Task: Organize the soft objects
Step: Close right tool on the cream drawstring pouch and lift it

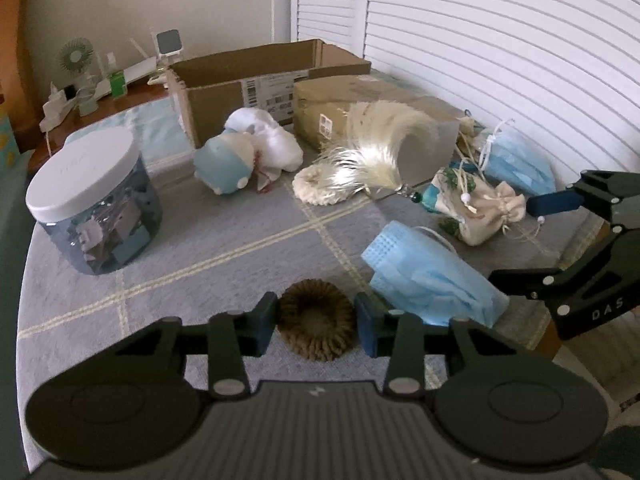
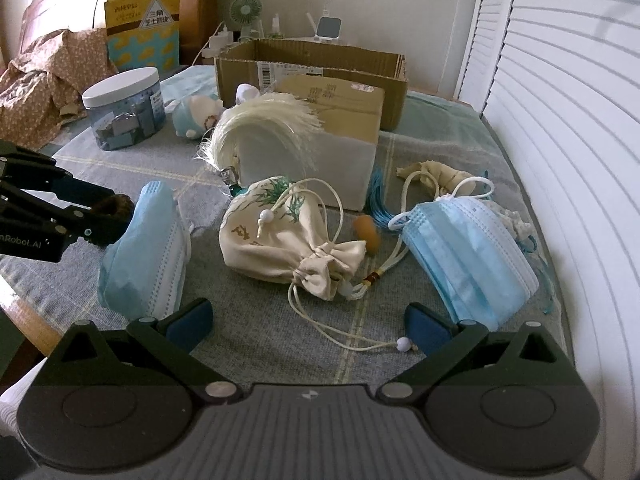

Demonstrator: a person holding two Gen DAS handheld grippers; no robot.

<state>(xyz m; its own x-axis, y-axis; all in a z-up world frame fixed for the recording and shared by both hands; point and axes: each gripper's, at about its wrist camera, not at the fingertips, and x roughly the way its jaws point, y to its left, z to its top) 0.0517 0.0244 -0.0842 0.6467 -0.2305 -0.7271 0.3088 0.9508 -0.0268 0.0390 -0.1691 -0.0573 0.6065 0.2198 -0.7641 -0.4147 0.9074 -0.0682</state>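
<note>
Left gripper [image 1: 316,322] tilts down, jaws pinching the brown scrunchie [image 1: 316,324]; right gripper [image 2: 307,330] jaws spread.

We see a grey tablecloth [image 1: 224,240] crossed by pale cream stripes. A brown scrunchie [image 1: 316,322] sits lower centre, a light blue face mask [image 1: 428,276] to its right, a cream drawstring pouch [image 2: 276,232] printed with green leaves, a white-lidded jar [image 1: 96,200].

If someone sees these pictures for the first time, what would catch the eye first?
Probably the left claw, closed on a brown fuzzy ring at the near edge of the cloth. Next, the two blue face masks lying either side of a cream drawstring pouch.
</note>
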